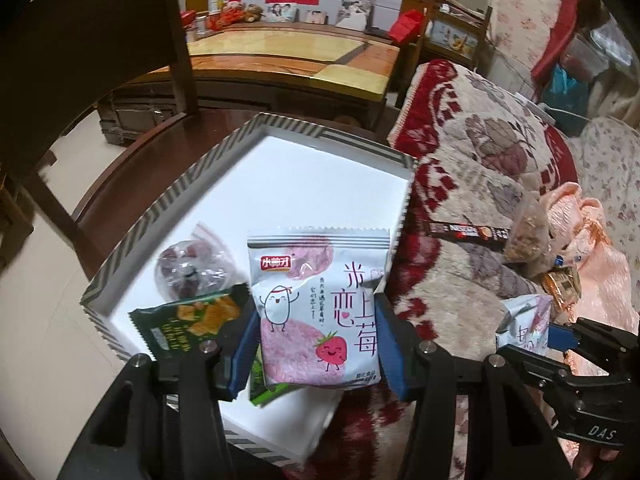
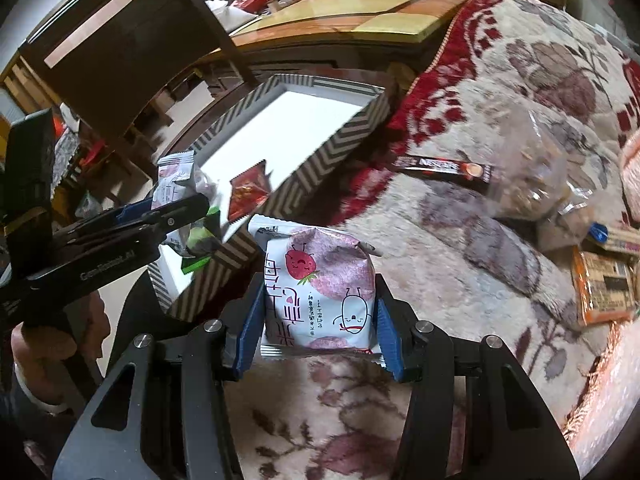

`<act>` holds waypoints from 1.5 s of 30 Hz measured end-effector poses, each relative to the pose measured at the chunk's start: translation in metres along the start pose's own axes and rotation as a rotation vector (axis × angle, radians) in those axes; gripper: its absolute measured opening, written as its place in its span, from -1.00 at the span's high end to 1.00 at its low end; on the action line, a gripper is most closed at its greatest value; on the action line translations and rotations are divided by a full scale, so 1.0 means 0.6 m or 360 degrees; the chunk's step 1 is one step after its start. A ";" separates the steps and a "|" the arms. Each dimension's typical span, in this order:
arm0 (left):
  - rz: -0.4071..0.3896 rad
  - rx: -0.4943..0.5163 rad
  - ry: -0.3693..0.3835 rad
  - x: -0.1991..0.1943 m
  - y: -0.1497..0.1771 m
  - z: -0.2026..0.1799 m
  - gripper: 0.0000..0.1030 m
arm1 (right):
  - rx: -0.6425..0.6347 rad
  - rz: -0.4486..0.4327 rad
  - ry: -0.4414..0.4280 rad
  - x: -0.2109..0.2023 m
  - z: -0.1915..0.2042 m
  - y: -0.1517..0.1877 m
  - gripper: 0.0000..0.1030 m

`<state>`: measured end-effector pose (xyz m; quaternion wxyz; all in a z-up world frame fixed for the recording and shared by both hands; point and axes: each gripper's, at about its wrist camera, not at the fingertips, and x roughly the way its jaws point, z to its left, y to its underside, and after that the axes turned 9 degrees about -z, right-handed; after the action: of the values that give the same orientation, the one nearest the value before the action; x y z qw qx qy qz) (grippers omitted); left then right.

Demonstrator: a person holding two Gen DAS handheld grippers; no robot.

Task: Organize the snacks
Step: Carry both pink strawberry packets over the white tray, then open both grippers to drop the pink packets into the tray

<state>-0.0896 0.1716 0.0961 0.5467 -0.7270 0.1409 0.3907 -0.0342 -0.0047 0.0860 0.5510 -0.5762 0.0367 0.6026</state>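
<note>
Presently, the left tool (image 1: 316, 344) stands partly spread, its blue pads pinching a white strawberry snack packet (image 1: 316, 308) by both side edges. The packet hangs above the near end of the striped box (image 1: 168, 216), which sits on a dark wooden bench (image 1: 132, 160). The right tool (image 2: 316, 320) is likewise partly spread and pinches a second strawberry packet (image 2: 320, 288), held inverted over the floral blanket (image 2: 480, 240), just beside the box's near corner.

Legible writing: the left packet carries a red brand badge and large Chinese characters beside a cartoon strawberry and a white rice-grain figure. A dark stick sachet (image 2: 444, 168) on the blanket reads "NESCAFE". The left tool's body reads "Gen-Robot.AI" in the right wrist view; the right tool's body reads "DAS" in the left wrist view.

The left wrist view alone shows the box's contents near the tool: a clear bag of dark red pieces (image 1: 192, 268) and a green packet (image 1: 188, 320) printed with golden squares. The right wrist view alone shows a red packet (image 2: 248, 192) inside the box, an orange packet (image 2: 604, 288) at the blanket's far right, and a clear bag (image 2: 536, 184), possibly holding nuts, though it is blurred.
</note>
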 end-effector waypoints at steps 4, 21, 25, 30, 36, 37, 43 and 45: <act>-0.0003 -0.0030 -0.0016 0.000 -0.001 0.013 -0.09 | -0.0037 0.0011 -0.0016 0.008 0.018 -0.009 0.04; 0.0013 -0.0122 -0.0096 0.007 0.001 0.075 -0.09 | -0.0171 0.0064 -0.0055 0.049 0.076 -0.045 0.04; 0.0021 -0.0132 -0.0109 0.012 -0.001 0.085 -0.09 | -0.0211 0.0074 -0.0059 0.066 0.091 -0.066 0.04; 0.0030 -0.0148 -0.0132 0.023 -0.005 0.100 -0.09 | -0.0265 0.0110 -0.0057 0.098 0.110 -0.092 0.04; 0.0058 -0.0177 -0.0148 0.042 -0.007 0.116 -0.09 | -0.0324 0.0149 -0.0076 0.139 0.136 -0.114 0.04; 0.0060 -0.0179 -0.0147 0.044 -0.007 0.118 -0.09 | -0.0333 0.0160 -0.0080 0.148 0.140 -0.117 0.04; 0.0074 -0.0193 -0.0151 0.060 -0.009 0.127 -0.09 | -0.0350 0.0222 -0.0075 0.194 0.153 -0.127 0.04; 0.0080 -0.0194 -0.0168 0.065 -0.009 0.131 -0.09 | -0.0363 0.0241 -0.0056 0.210 0.154 -0.131 0.04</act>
<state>-0.0931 0.2535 0.0638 0.4982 -0.7336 0.1060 0.4499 -0.0052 0.1672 0.0706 0.4355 -0.6199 0.0016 0.6527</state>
